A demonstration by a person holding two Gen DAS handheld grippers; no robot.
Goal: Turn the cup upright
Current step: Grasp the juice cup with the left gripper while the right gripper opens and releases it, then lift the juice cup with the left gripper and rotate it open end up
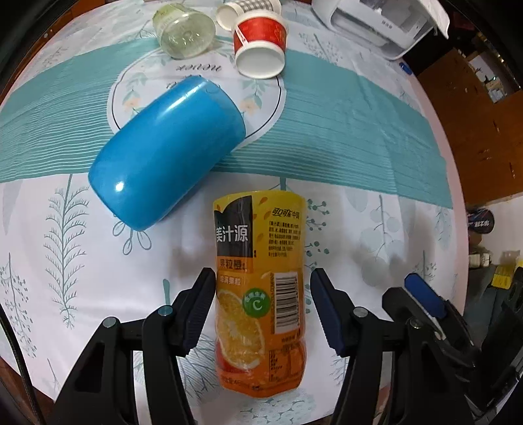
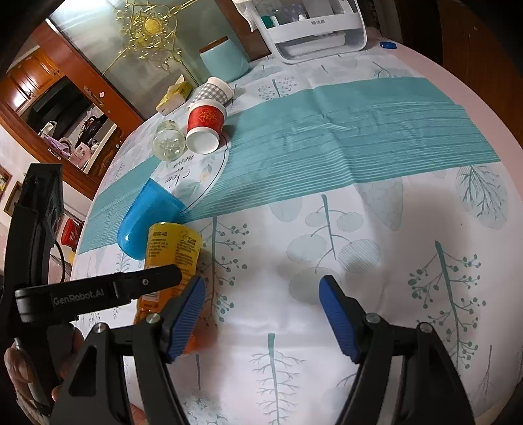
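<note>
An orange juice bottle (image 1: 260, 287) lies on its side on the table, between the fingers of my left gripper (image 1: 261, 310). The jaws are open and stand on either side of it; the left finger is close to the bottle, the right one apart. A blue cup (image 1: 163, 153) lies on its side just beyond, also in the right wrist view (image 2: 148, 217), where the bottle (image 2: 171, 258) lies beside it. My right gripper (image 2: 261, 314) is open and empty over the tablecloth, to the right of the bottle.
A red paper cup (image 1: 260, 41), a checked paper cup (image 1: 248, 8) and a glass jar (image 1: 184, 29) lie on their sides at the far side. A white appliance (image 1: 376, 23) stands at the back right. A teal canister (image 2: 225, 60) stands by the table's far edge.
</note>
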